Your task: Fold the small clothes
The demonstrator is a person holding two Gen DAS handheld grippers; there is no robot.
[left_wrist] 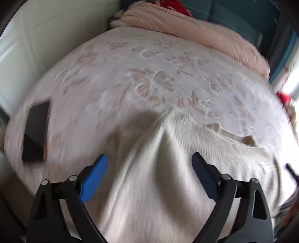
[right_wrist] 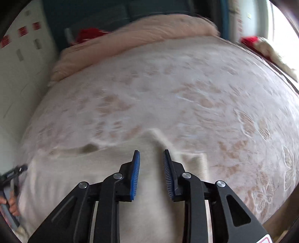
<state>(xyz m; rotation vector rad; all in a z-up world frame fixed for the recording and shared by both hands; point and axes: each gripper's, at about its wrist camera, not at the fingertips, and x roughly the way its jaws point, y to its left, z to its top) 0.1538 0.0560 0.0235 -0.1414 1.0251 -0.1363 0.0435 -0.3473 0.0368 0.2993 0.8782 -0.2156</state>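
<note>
Both claws hang over a cream knit garment [left_wrist: 168,168] spread on a bed, and both views are smeared with blur. Seen from its own camera, the left gripper [left_wrist: 149,158] has its jaws spread wide, blue pads [left_wrist: 93,177] facing inward with nothing between them but the garment lying below; whether the tips touch the cloth cannot be told. Ahead of it the knit rises in a ridge and runs off to its right, where a ragged edge meets the bedspread [left_wrist: 149,78], a pale cover with tan flower patterns. To its left, near the bed's edge, lies a flat dark rectangular object [left_wrist: 35,130]. Farther ahead a peach blanket [left_wrist: 205,33] is heaped across the far end of the bed, with something red [left_wrist: 172,5] behind it. The right gripper [right_wrist: 151,153] has its jaws only narrowly parted, ribbed blue pads [right_wrist: 135,175] almost parallel, and a strip of the cream garment [right_wrist: 149,187] shows in the gap; whether it is gripped cannot be told. Just ahead and to its right a small fold of the knit stands up. At its far left, the other tool's black tip [right_wrist: 16,172] and a few fingers [right_wrist: 13,203] show.
</note>
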